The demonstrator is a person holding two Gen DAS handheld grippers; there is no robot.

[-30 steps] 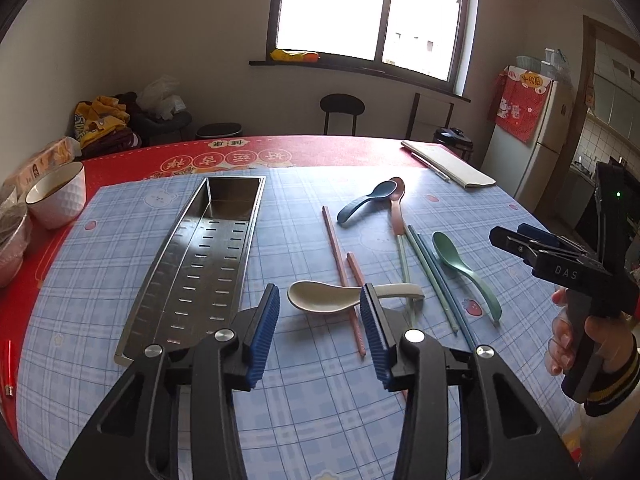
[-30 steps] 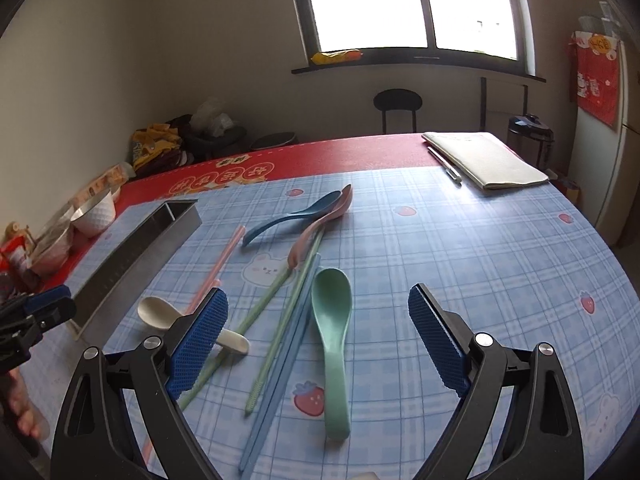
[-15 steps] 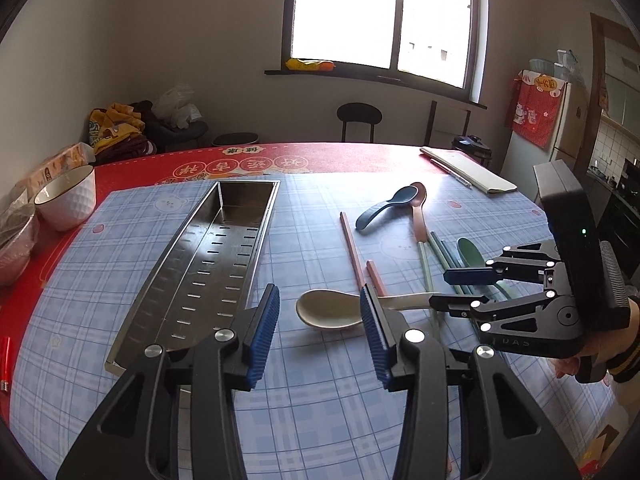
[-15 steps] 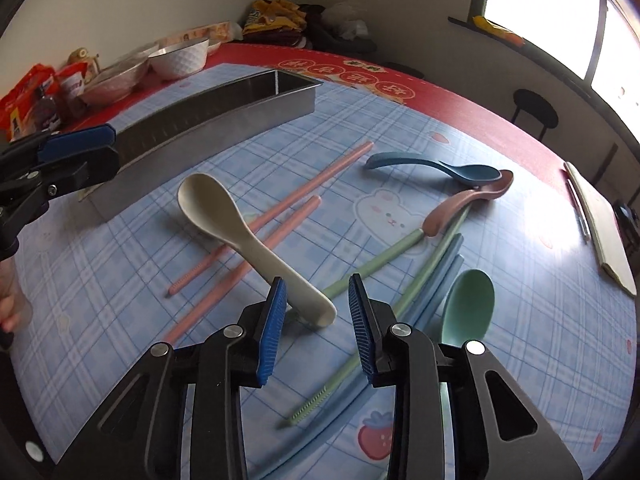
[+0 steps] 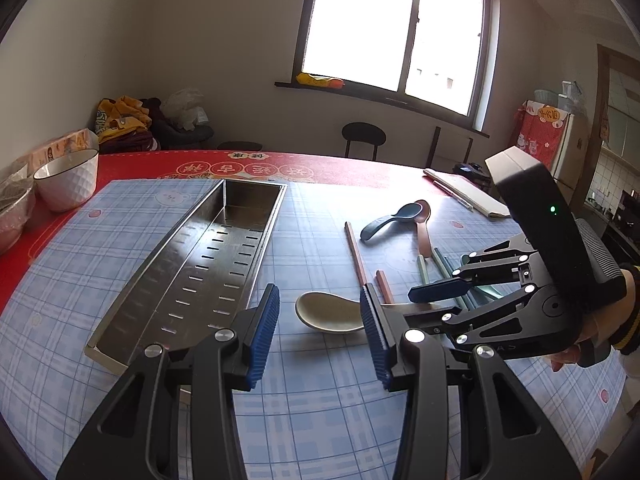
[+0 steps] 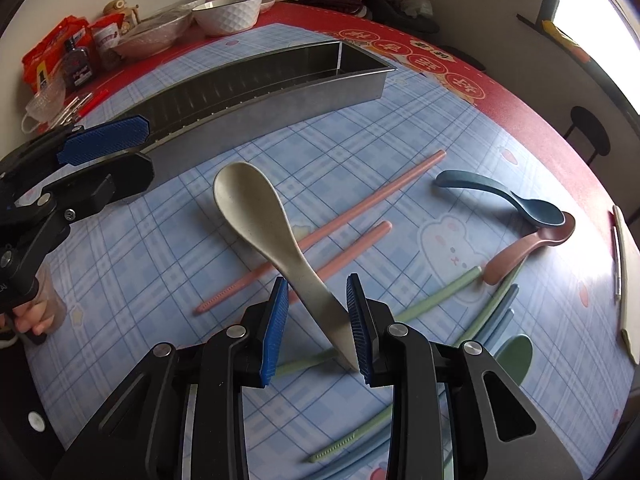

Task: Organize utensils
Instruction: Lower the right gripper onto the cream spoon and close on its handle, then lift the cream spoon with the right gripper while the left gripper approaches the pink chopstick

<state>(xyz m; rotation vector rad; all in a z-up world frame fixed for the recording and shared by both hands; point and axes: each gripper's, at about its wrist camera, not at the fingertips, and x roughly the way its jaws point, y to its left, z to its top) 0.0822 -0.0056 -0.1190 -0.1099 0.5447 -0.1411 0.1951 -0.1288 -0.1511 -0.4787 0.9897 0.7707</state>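
Beige spoon (image 6: 256, 216): matte, speckled plastic with an oval bowl and a flat handle that tapers. It lies on the blue plaid tablecloth (image 6: 400, 128), bowl toward the steel tray (image 6: 280, 96), handle crossing over two pink chopsticks (image 6: 360, 208).

Right gripper (image 6: 318, 320): jaws have just been closing and now stand narrow, with the spoon's handle between the blue ribbed pads (image 6: 276, 320). The handle lies against the right-hand pad; a gap shows at the left-hand one, so the pads do not clamp it.

Left gripper (image 5: 318, 332): jaws partly apart, nothing between them, hanging above the cloth just short of the spoon's bowl.

Steel tray: long, narrow, slotted floor, nothing in it, beside the spoon.

Other utensils, lying loose on the cloth:
- dark blue spoon (image 6: 504, 196), touching a pink spoon (image 6: 528, 248)
- green spoon (image 6: 516, 356)
- green chopsticks (image 6: 436, 296)
- blue chopsticks (image 6: 496, 320)

White bowl (image 6: 228, 12): on the red table edge beyond the tray.
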